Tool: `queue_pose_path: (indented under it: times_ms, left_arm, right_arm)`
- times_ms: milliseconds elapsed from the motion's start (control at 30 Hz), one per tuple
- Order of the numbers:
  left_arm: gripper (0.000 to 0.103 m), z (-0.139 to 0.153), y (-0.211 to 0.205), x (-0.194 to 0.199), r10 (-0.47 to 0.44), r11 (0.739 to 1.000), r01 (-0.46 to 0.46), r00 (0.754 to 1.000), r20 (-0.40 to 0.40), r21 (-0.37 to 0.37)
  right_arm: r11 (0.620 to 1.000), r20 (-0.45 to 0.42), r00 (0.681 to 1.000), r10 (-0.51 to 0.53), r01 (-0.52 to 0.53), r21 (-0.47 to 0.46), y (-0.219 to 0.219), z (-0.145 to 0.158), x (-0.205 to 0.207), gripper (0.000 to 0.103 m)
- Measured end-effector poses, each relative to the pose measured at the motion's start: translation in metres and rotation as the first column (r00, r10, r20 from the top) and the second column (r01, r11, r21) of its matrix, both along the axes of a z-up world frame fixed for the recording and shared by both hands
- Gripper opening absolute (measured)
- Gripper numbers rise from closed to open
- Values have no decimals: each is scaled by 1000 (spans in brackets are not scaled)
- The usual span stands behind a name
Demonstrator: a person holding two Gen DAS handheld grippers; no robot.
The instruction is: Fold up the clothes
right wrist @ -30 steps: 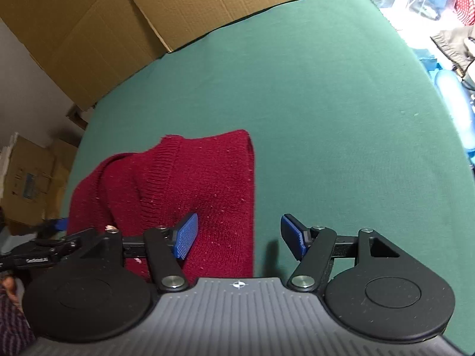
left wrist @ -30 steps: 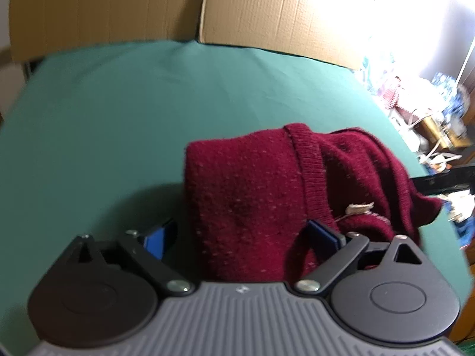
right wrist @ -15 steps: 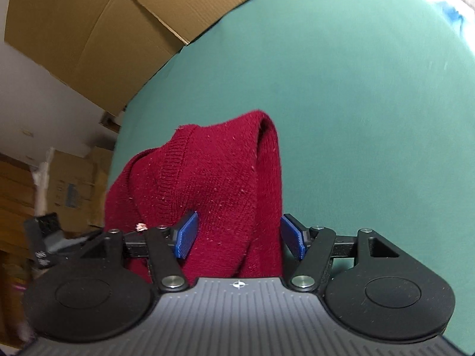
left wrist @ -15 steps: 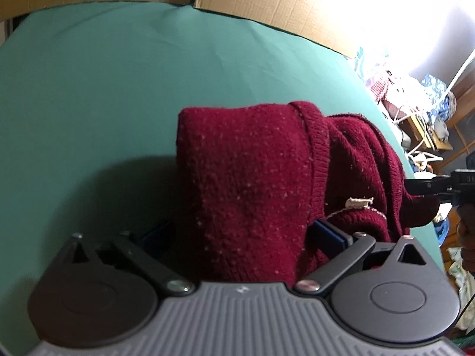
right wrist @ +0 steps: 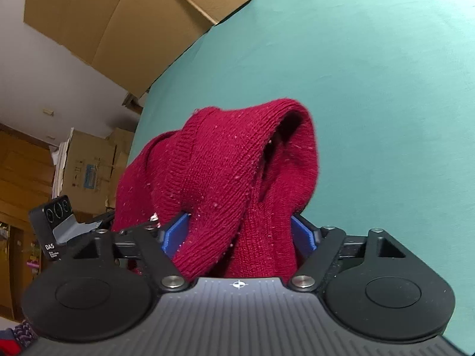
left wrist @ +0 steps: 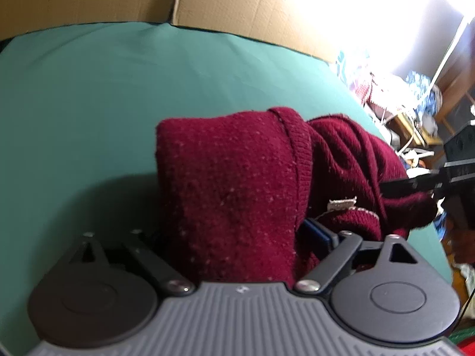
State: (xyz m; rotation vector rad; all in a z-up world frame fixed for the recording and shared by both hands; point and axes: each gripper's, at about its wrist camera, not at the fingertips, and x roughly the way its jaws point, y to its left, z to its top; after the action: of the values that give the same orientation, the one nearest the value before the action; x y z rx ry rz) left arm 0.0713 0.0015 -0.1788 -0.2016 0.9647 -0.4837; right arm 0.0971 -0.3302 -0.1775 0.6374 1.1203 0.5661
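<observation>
A dark red knit sweater [left wrist: 231, 178], folded into a thick bundle, lies on the green cloth [left wrist: 104, 103] with its near end bunched up. My left gripper [left wrist: 234, 234] straddles that near end. Its jaws are closing; the right blue pad [left wrist: 314, 234] lies against the knit and the left finger is hidden behind it. In the right wrist view the sweater [right wrist: 225, 172] humps up between the blue pads of my right gripper [right wrist: 240, 231]. Those jaws are opening, with fabric filling the gap. A pale label [left wrist: 341, 204] shows at the collar.
Flattened cardboard [left wrist: 237, 0] stands along the far edge of the green cloth [right wrist: 386, 89]. Cardboard boxes [right wrist: 89, 172] are stacked beyond the left edge. Cluttered furniture and bright light [left wrist: 400, 89] lie off the right side. The other gripper's body [right wrist: 59, 222] shows at the left.
Both grippers have pushed further onto the sweater's near end, which has bunched and risen between the fingers. The right pads stand wider apart than half a second ago.
</observation>
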Motion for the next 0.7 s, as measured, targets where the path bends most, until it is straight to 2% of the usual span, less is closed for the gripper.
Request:
queue_pose_path:
  times_ms: [67, 133, 233, 400, 533, 700]
  left_arm:
    - [69, 1, 5, -3, 22, 999, -22, 1000, 6, -27]
    - [53, 2, 5, -8, 45, 998, -44, 999, 19, -49]
    - [47, 5, -1, -18, 66, 997, -64, 996, 57, -41]
    - [41, 10, 0, -24, 101, 993, -97, 993, 65, -64]
    - [40, 17, 3, -17, 97, 994, -93, 992, 75, -59]
    - [39, 36, 2, 8, 70, 998, -68, 988, 139, -20]
  right_arm:
    - [1000, 6, 1000, -12, 12, 0, 2, 0, -1, 71]
    - [1000, 5, 1000, -29, 29, 3, 1, -1, -2, 67]
    - [999, 28, 999, -34, 34, -13, 0, 3, -6, 60]
    - [997, 75, 997, -30, 35, -66, 11, 13, -11, 56]
    - [996, 81, 993, -81, 83, -23, 8, 13, -20, 51]
    - [993, 91, 989, -116, 115, 16, 17, 20, -33, 42]
